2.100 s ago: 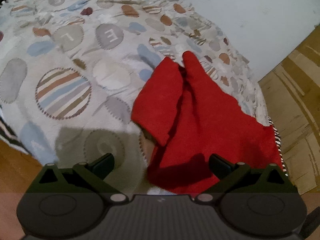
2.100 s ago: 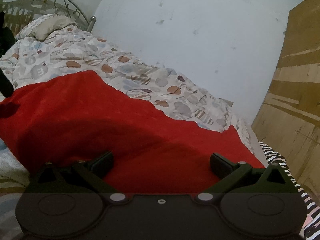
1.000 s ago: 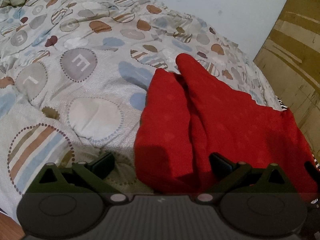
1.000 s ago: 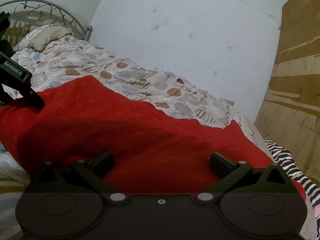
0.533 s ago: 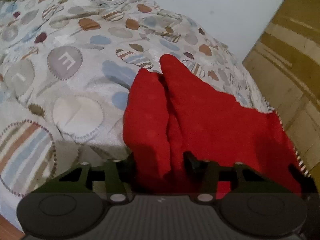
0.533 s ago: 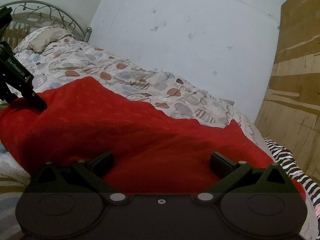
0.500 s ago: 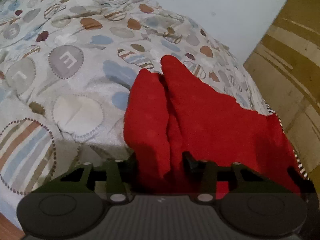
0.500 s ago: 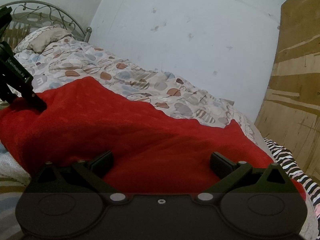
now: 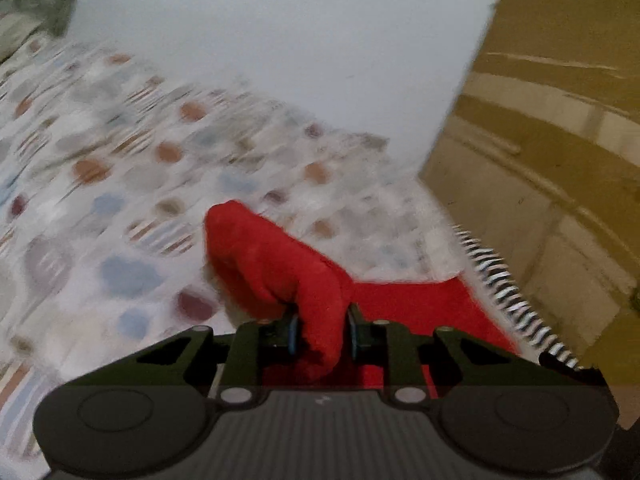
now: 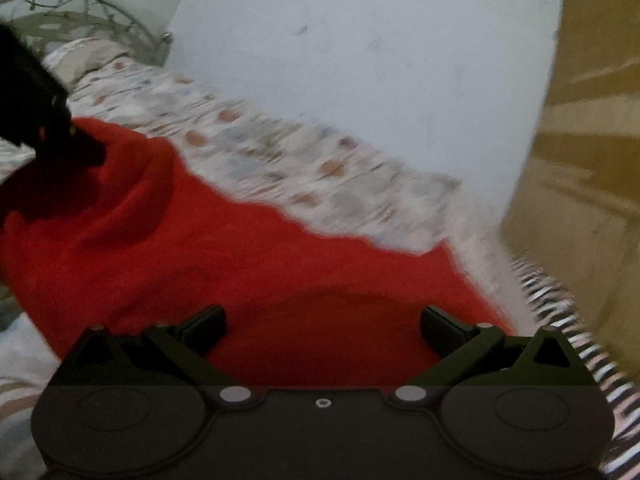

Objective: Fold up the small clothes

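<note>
Since a second ago my left claw [image 9: 322,338] has been closing, now pinching a bunched corner of the red fleece garment [image 9: 276,264] and lifting it off the patterned duvet [image 9: 120,200], while my right claw [image 10: 322,326] is hovering wide open, holding nothing.

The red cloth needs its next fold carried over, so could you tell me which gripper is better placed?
Left. The left gripper has just closed on a bunched edge of the red cloth. The right gripper is open, gripping nothing.
</note>
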A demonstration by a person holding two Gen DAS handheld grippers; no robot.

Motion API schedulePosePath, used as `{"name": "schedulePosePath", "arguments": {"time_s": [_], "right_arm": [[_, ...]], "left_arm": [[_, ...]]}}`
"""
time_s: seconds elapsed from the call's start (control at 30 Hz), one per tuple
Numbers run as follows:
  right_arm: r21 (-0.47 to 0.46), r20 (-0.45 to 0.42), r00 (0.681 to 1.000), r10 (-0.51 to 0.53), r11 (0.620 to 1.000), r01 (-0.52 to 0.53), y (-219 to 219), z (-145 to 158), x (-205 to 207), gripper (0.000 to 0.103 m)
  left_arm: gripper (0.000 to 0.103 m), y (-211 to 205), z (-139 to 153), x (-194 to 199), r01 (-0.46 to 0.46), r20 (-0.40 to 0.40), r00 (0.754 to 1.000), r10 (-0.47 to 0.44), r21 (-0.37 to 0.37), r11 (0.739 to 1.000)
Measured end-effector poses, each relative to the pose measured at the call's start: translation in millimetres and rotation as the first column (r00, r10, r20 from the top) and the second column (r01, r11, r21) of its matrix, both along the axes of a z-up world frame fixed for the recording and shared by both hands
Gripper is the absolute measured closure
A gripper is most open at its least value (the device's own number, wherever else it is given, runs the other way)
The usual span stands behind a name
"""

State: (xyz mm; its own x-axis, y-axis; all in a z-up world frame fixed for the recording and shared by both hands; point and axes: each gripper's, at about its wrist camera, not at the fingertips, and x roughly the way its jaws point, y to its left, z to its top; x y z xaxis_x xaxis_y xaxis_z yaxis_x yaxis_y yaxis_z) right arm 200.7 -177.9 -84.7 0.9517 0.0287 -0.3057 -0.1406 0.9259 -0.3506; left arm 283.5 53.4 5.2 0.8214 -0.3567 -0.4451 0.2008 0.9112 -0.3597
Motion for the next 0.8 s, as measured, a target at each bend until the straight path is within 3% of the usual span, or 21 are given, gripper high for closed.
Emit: {"name": "schedulePosePath", "arguments": {"time_s": [0.07, 0.2, 0.3, 0.4, 0.5, 0.57, 0.63, 0.73, 0.8], "right_arm": [[-0.036, 0.051, 0.998, -0.043, 0.998, 0.045, -12, 8, -6, 0.000], [-0.084, 0.049, 0.994, -0.102, 0.991, 0.106, -42, 7, -18, 0.000], [-0.114, 0.017, 0.992, -0.122, 0.986, 0.123, -57, -4, -28, 0.000], [-0.086, -0.004, 0.992, -0.123, 0.989, 0.123, -68, -14, -37, 0.001], [-0.066, 0.004, 0.993, -0.117, 0.991, 0.117, -71, -19, -42, 0.001], [-0.053, 0.005, 0.993, -0.120, 0.991, 0.120, -72, -21, -41, 0.001], [-0.034, 0.001, 0.992, -0.126, 0.991, 0.126, -73, -21, -37, 0.001], [-0.002, -0.005, 0.990, -0.138, 0.990, 0.138, -73, -20, -35, 0.001], [0.007, -0.008, 0.990, -0.143, 0.990, 0.143, -73, -19, -33, 0.001]], "left_arm": [[0.079, -27, 14, 7, 0.052, 0.020, 0.998, -0.053, 0.021, 0.998], [0.079, -97, 23, 16, 0.158, -0.007, 0.987, -0.158, 0.140, 0.978], [0.079, -146, 5, 14, 0.230, -0.030, 0.973, -0.231, 0.268, 0.935], [0.079, -168, -16, 13, 0.284, -0.086, 0.959, -0.270, 0.302, 0.910], [0.075, -175, -22, 7, 0.272, -0.073, 0.962, -0.263, 0.353, 0.895], [0.064, -169, -17, 4, 0.280, -0.070, 0.960, -0.272, 0.314, 0.907], [0.035, -158, -13, 3, 0.288, -0.070, 0.958, -0.279, 0.241, 0.927], [0.020, -151, -7, 6, 0.280, -0.065, 0.960, -0.272, 0.226, 0.933], [0.016, -150, -5, 5, 0.276, -0.054, 0.961, -0.271, 0.240, 0.931]]}}
